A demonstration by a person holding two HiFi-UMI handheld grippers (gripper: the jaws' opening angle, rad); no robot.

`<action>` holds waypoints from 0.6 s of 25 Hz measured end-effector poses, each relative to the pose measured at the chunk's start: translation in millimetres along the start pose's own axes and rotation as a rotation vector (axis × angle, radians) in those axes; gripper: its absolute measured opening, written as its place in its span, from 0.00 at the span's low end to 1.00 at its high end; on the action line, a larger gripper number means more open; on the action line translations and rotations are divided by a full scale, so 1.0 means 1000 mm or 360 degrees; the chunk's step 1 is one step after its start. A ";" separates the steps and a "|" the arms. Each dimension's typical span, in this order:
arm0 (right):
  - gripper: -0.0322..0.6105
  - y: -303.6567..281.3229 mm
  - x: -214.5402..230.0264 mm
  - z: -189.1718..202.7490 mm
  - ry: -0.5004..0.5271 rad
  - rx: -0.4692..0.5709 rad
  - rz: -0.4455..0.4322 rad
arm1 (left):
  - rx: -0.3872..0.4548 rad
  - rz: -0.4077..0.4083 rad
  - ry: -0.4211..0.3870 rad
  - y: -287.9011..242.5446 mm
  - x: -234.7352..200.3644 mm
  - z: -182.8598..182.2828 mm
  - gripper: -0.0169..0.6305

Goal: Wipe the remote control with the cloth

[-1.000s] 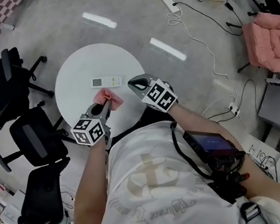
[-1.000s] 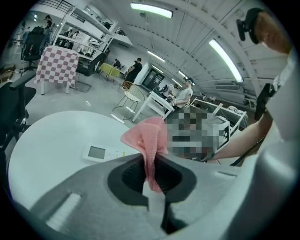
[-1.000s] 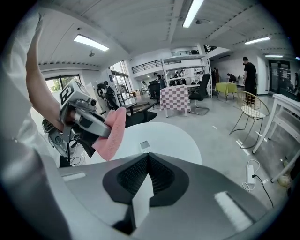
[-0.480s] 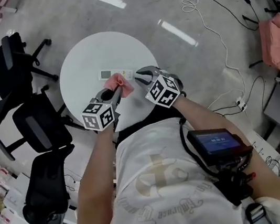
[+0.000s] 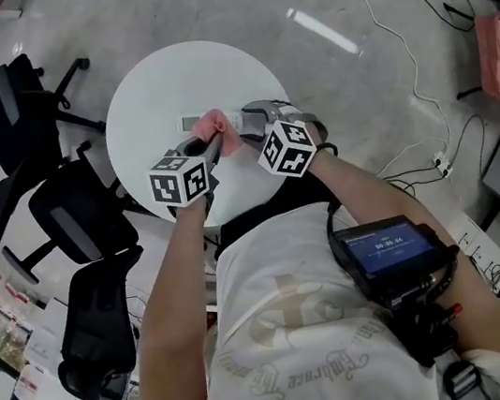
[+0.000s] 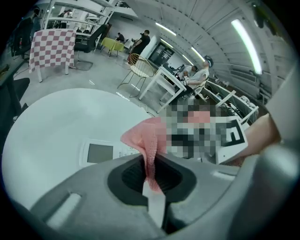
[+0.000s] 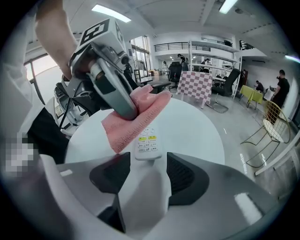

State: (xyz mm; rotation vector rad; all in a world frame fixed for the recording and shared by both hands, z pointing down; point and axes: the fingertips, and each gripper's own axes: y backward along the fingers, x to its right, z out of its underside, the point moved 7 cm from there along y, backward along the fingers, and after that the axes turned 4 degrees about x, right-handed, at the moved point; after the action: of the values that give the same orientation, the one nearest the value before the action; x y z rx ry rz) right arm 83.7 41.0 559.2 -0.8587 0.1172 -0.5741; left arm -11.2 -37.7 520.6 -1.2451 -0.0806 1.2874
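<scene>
Found the remote control [image 5: 191, 121] lying flat near the middle of the round counter [image 5: 145, 84], with the pink cloth [image 5: 219, 129] draped over its mid-part and pinched tight in the left hand-held gripper [image 5: 207, 144], set at 7 o'clock of it. Noted the right hand-held gripper [image 5: 258, 115] at 3 o'clock of the cloth, jaws opening, gripping nothing, the remote's button end just ahead of their gap. Judged the wiping barely begun: cloth in place, steadying grip and strokes along the body outstanding

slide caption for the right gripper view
Right gripper, jaws opening and empty, aimed at the remote control; left gripper holds pink cloth over it.
</scene>
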 end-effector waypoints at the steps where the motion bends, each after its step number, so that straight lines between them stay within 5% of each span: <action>1: 0.45 -0.001 0.000 0.000 0.0008 0.0000 -0.0001 | -0.0007 0.0002 0.0011 -0.001 0.000 -0.002 0.06; 15: 0.38 -0.002 -0.007 -0.002 0.0142 0.0011 -0.0009 | -0.0219 0.0035 0.0002 -0.035 0.010 -0.016 0.06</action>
State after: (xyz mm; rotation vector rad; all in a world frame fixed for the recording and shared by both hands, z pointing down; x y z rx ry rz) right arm 76.2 42.4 558.9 -0.8269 0.1939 -0.6177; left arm 26.2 -33.3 533.6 -1.3669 -0.1569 1.3181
